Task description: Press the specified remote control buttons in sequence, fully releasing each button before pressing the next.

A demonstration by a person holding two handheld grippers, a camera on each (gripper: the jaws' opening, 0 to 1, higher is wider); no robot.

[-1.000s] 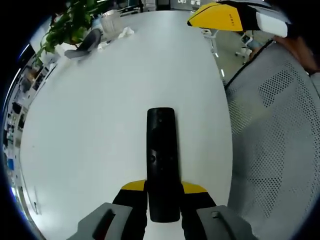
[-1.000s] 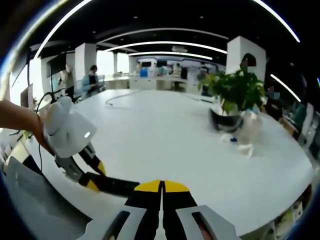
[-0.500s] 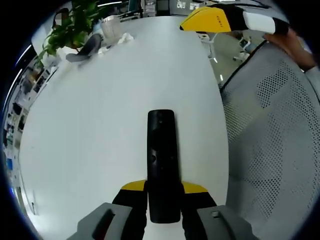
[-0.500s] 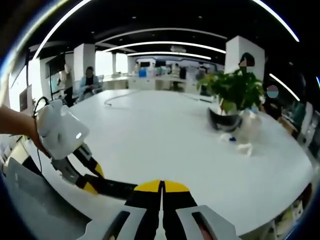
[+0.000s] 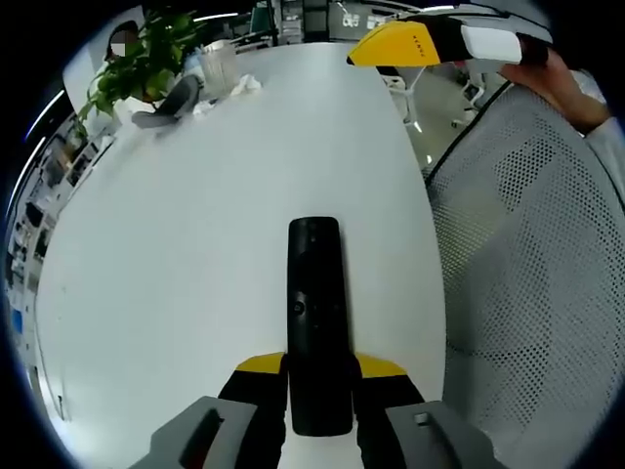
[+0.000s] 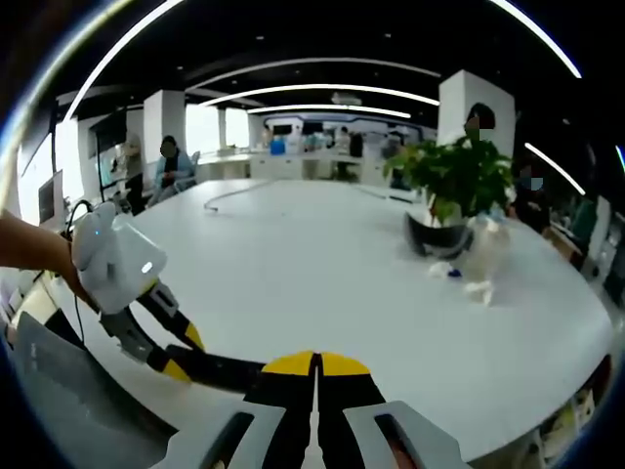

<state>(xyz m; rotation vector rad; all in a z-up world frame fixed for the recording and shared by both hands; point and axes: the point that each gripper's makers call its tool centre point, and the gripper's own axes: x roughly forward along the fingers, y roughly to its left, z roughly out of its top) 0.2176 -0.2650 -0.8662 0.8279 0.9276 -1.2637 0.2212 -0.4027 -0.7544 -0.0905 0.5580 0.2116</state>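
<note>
A long black remote control (image 5: 315, 313) points away from me over the white table (image 5: 186, 205), with my left gripper (image 5: 318, 376) shut on its near end. Small buttons show on its top face. My right gripper (image 5: 363, 53) hangs high at the far right with its yellow jaws together, held by a hand and well apart from the remote. In the right gripper view my right gripper (image 6: 314, 369) is shut on nothing above the table edge, and the left gripper (image 6: 186, 354) holds the remote (image 6: 231, 370) just to its left.
A grey mesh chair back (image 5: 532, 283) stands along the table's right edge. A potted plant (image 5: 132, 68), a clear cup (image 5: 219, 61) and crumpled tissue (image 5: 244, 86) sit at the table's far corner. People sit at distant desks (image 6: 171, 161).
Both views have shifted slightly with the hands. The remote stays in the left gripper's hold. The right gripper stays shut and has drifted a little relative to the left one.
</note>
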